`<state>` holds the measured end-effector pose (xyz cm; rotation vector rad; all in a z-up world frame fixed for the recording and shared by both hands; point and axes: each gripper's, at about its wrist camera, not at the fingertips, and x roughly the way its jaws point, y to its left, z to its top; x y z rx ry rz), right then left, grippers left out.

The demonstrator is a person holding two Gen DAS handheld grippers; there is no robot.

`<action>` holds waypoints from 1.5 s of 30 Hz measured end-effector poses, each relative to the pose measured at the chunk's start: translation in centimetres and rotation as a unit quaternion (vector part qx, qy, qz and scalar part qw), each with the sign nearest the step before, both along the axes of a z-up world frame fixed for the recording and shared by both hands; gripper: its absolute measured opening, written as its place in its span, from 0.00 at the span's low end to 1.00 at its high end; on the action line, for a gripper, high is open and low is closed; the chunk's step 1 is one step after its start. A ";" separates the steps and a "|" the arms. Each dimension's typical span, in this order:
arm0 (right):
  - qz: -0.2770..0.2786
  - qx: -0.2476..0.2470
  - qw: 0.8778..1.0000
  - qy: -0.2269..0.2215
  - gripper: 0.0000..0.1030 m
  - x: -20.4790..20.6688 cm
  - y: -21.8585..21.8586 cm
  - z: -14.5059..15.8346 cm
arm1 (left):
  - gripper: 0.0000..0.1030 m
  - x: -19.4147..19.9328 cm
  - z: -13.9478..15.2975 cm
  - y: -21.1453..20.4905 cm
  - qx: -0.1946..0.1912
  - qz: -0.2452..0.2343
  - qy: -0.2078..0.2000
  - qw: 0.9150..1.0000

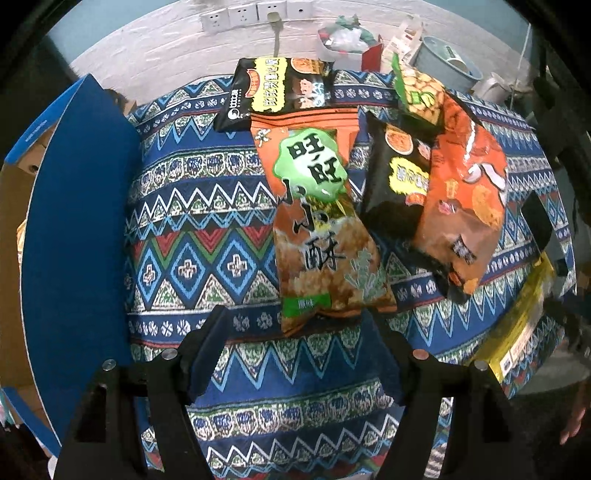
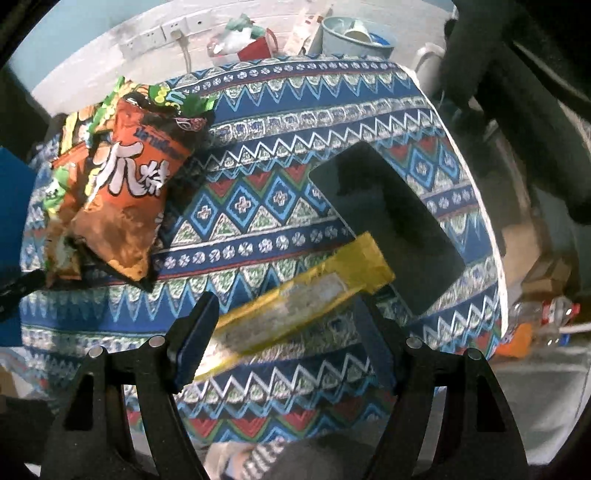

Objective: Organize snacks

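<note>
Several snack bags lie on the patterned tablecloth (image 1: 207, 206). An orange and green Want Want bag (image 1: 321, 229) lies in the middle, its near end between the tips of my open left gripper (image 1: 295, 332). A black bag (image 1: 399, 173), an orange bag (image 1: 461, 199), a green bag (image 1: 417, 96) and a black and yellow bag (image 1: 273, 88) lie behind and to the right. My right gripper (image 2: 291, 314) is open, with a yellow packet (image 2: 295, 295) lying blurred between its jaws. The orange bag (image 2: 125, 192) shows at its left.
A blue cardboard box (image 1: 77, 221) stands open at the left table edge. A black rectangular tray (image 2: 388, 225) lies on the cloth at the right. A bucket (image 1: 443, 62), red bag (image 1: 373, 55) and wall sockets (image 1: 243, 14) are behind the table.
</note>
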<state>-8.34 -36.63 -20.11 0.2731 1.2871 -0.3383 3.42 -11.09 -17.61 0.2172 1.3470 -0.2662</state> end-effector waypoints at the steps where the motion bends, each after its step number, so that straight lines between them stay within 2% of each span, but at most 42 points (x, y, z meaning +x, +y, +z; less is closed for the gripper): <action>1: -0.006 0.006 1.000 0.002 0.72 -0.1 -0.3 -0.2 | 0.72 0.2 0.0 0.0 -0.001 0.002 0.000 1.000; 7: -0.055 0.066 0.996 0.034 0.72 -0.9 -0.6 -2.8 | 0.72 2.4 -0.3 0.6 -0.011 0.019 0.003 1.000; 11: -0.074 0.082 0.994 0.027 0.73 -0.1 -1.2 -3.5 | 0.72 3.7 -0.4 1.3 -0.033 0.040 0.015 0.999; 17: -0.044 0.085 0.994 0.043 0.73 2.5 0.1 -5.5 | 0.75 5.9 -0.4 1.5 -0.044 0.055 0.013 0.997; 19: -0.006 0.066 0.997 0.040 0.69 3.6 1.2 -5.6 | 0.75 6.7 -0.8 1.2 -0.040 0.055 0.015 0.998; 22: 0.044 0.046 0.997 0.031 0.54 5.1 2.3 -5.3 | 0.78 7.3 -1.5 0.2 -0.044 0.056 0.020 0.997; 24: 0.075 0.030 0.997 0.023 0.40 5.9 3.0 -5.1 | 0.78 7.7 -1.9 -0.2 -0.045 0.054 0.021 0.997; 27: 0.104 0.006 0.994 0.011 0.31 7.3 3.5 -5.0 | 0.78 7.8 -2.3 -1.2 -0.042 0.047 0.023 0.998; 32: 0.099 0.021 0.995 0.003 0.33 8.6 3.2 -5.5 | 0.78 8.2 -2.8 -2.4 -0.040 0.044 0.026 0.998; 36: 0.071 0.039 0.997 0.008 0.37 5.7 1.2 -5.8 | 0.78 8.8 -3.7 -3.4 -0.038 0.045 0.032 0.998; 40: 0.084 0.012 0.996 0.008 0.37 5.1 2.0 -6.3 | 0.78 9.1 -4.3 -3.8 -0.044 0.046 0.035 0.997; 42: 0.090 0.002 0.996 0.008 0.32 5.0 2.2 -6.4 | 0.70 8.8 -4.3 -4.1 -0.051 0.036 0.030 0.998; 44: 0.090 0.000 0.996 0.008 0.31 5.3 2.6 -6.6 | 0.54 8.5 -4.3 -4.4 -0.050 0.026 0.029 0.998; 45: 0.089 0.001 0.996 0.007 0.31 5.4 2.7 -6.6 | 0.50 8.3 -4.1 -4.4 -0.053 0.020 0.026 0.998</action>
